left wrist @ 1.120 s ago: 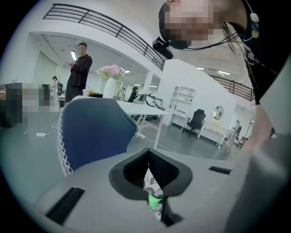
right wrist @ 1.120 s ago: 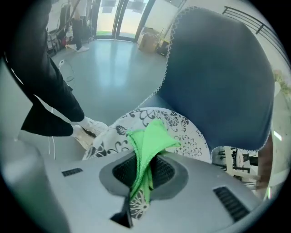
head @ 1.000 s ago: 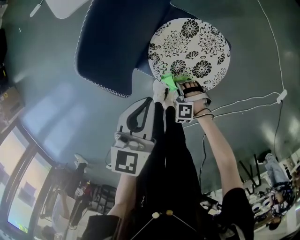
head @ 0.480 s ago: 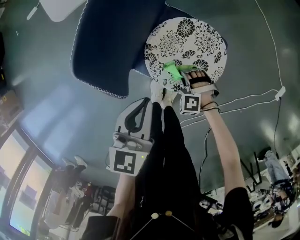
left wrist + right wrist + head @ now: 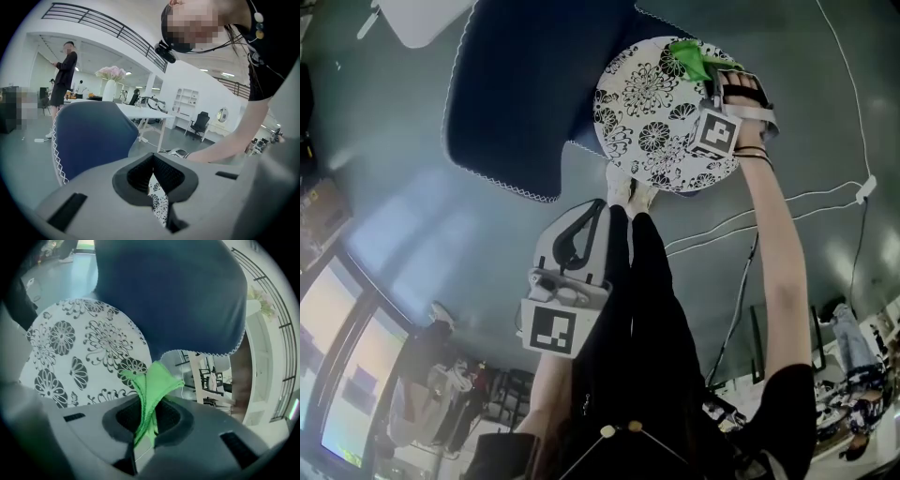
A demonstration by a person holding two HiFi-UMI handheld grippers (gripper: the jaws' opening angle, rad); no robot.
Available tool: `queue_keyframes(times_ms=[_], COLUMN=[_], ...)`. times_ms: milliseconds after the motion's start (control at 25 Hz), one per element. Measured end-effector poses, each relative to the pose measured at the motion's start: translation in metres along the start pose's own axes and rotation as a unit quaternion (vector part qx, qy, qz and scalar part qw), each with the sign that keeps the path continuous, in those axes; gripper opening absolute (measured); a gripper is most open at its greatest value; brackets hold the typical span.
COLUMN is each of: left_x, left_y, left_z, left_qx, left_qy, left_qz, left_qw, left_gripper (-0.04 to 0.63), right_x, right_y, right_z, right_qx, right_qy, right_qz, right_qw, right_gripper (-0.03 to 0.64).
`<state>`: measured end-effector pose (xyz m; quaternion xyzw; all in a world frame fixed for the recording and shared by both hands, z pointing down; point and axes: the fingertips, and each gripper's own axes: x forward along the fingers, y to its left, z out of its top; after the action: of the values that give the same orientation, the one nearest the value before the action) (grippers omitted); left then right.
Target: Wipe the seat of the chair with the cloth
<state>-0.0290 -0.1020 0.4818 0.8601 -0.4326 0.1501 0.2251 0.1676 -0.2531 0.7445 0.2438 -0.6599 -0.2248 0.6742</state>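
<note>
The chair's round seat (image 5: 661,122), white with black flowers, stands in front of its dark blue backrest (image 5: 534,84). My right gripper (image 5: 710,86) is shut on a green cloth (image 5: 694,58) at the seat's far right rim, and the cloth lies on the seat. In the right gripper view the cloth (image 5: 152,385) sticks up from the right gripper (image 5: 149,416), over the seat (image 5: 79,352) and below the backrest (image 5: 173,291). My left gripper (image 5: 596,211) hangs short of the seat, shut and holding nothing. In its own view the left gripper (image 5: 152,171) faces the backrest (image 5: 93,136).
The person's feet (image 5: 628,192) stand at the seat's near edge. A white cable (image 5: 853,192) runs over the grey floor on the right. A white object (image 5: 422,14) lies at the top left. A person (image 5: 63,70) stands among desks behind the chair.
My right gripper has carried the green cloth across the seat, from its near edge to its far right rim. The left gripper has stayed where it was.
</note>
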Motion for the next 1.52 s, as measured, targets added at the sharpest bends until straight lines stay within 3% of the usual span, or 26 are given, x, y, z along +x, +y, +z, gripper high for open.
queue_keyframes(times_ms=[160,280,560,800,1040,1280,1520], left_x=[0.002,0.003,0.006,0.009,0.009,0.008,0.003], left_y=[-0.001,-0.002,0.001,-0.005,-0.010,-0.014,-0.018], left_z=[-0.002,-0.004,-0.006,-0.004,-0.006,-0.008,-0.008], left_qx=[0.000,0.002,0.001,0.004,0.004,0.003,0.005], left_qy=[0.007,0.012,0.016,0.015,0.016,0.014,0.011], left_qz=[-0.002,-0.004,-0.002,-0.010,-0.015,-0.016,-0.018], left_qw=[1.0000,0.9999,0.9999,0.9998,0.9998,0.9998,0.9998], left_gripper=[0.005,0.006,0.005,0.005,0.005,0.005,0.006], right_x=[0.022,0.031,0.018,-0.023,-0.069,-0.113,-0.140], right_y=[-0.019,-0.006,0.052,0.106,0.174,0.234,0.265], right_z=[-0.018,-0.020,-0.015,0.006,0.024,0.032,0.034], right_qx=[0.028,0.003,-0.040,-0.030,-0.060,-0.063,-0.062], right_qy=[0.028,0.033,0.024,-0.023,-0.064,-0.087,-0.090], right_qz=[-0.018,0.000,0.047,0.064,0.097,0.140,0.162], right_qw=[0.999,0.999,0.998,0.997,0.991,0.984,0.981], right_gripper=[0.051,0.051,0.051,0.051,0.051,0.051,0.051])
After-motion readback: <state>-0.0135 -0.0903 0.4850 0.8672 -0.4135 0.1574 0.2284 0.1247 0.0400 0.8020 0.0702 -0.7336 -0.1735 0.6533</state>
